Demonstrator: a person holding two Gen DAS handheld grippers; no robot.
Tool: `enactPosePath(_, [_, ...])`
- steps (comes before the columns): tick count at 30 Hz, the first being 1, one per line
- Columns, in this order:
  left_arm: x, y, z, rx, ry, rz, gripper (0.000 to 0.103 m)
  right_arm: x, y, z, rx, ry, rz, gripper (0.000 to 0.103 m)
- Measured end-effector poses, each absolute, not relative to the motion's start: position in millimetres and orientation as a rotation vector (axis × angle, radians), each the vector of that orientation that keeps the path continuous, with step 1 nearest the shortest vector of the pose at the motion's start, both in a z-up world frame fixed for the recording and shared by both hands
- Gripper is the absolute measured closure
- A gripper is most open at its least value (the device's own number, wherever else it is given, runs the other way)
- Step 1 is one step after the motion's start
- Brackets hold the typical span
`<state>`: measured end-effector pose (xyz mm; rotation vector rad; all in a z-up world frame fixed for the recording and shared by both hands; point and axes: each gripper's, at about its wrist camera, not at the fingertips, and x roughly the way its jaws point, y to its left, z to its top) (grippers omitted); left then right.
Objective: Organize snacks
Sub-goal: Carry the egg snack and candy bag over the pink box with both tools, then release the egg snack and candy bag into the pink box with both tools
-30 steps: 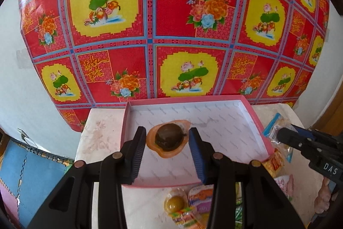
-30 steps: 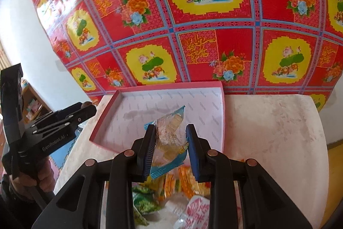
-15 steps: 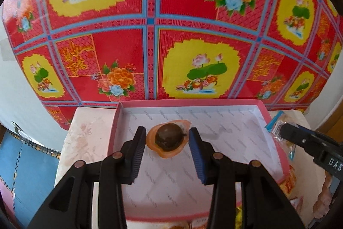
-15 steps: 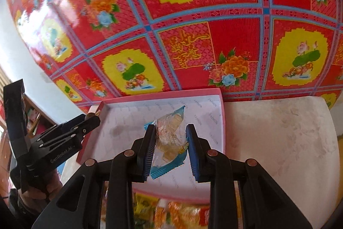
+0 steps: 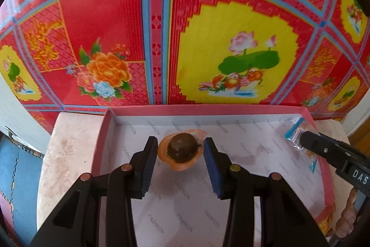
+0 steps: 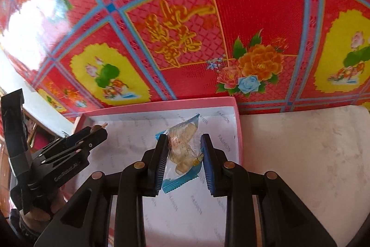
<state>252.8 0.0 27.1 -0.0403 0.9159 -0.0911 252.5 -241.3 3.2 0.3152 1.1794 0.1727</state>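
My left tool grips a round brown snack in an orange wrapper over the pink box. My right tool clenches a clear blue-edged packet, its long axis pointing away over the box's right side.

My left wrist camera looks steeply down along its fingers, close over the pink box; the right gripper enters at 3 o'clock. My right wrist camera tilts down as close, with the left gripper at 9 o'clock. Both share the box and the red patterned cloth at 12 o'clock
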Motion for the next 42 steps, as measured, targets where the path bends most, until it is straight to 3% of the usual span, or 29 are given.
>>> enactPosePath(18, [269.6,-26.6,8.6,0.013,0.961,-0.097,0.059,271.7,-217.5,-18.1,0.273,1.243,0.162,0.072])
enactPosePath(22, [278.2,-35.4,4.3,0.017,0.966,-0.1,0.058,273.6,-211.2,-20.2,0.269,1.253,0.171,0.068])
enactPosePath(26, [277.2,-31.2,8.1,0.002,0.977,-0.101,0.056,273.6,-206.9,-16.6,0.273,1.269,0.178,0.061])
enactPosePath(42, [241.0,-8.1,49.2,0.005,0.952,-0.11,0.055,266.3,-193.8,8.6,0.284,1.267,0.183,0.061])
